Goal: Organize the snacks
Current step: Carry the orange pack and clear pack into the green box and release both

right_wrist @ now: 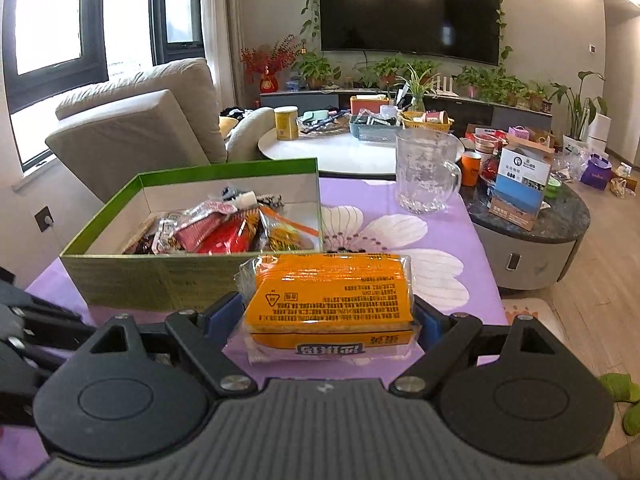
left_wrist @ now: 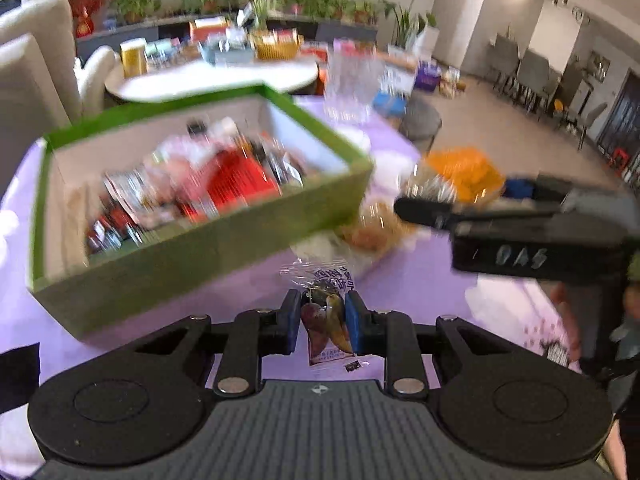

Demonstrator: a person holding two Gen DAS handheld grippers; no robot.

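Nearest the left wrist camera, left gripper [left_wrist: 323,318] clamped on a small clear snack packet [left_wrist: 328,322], blue pads [left_wrist: 353,322] pressed to both its sides, packet held just above the purple tabletop [left_wrist: 416,288]. Nearest the right wrist camera, right gripper [right_wrist: 326,320] clamped across an orange-wrapped snack pack [right_wrist: 332,296], one blue pad at each end, the pack raised over the same flowered cloth. Just beyond both, open green box [right_wrist: 160,280] on the tabletop, already heaped with red, silver and clear snack wrappers [right_wrist: 224,232]. In the left view, heavily blurred, the right gripper reaching in from the right with its orange pack beside the box's near corner, and another pale-wrapped snack [left_wrist: 372,228] lying on the cloth between box and gripper. Farther back, clear glass mug [right_wrist: 426,172] standing at the tabletop's far edge. Behind, round white table [right_wrist: 340,152] crowded with containers, beige armchair [right_wrist: 140,128] at left, potted plants along a low cabinet, dark wall television [right_wrist: 410,8] above.
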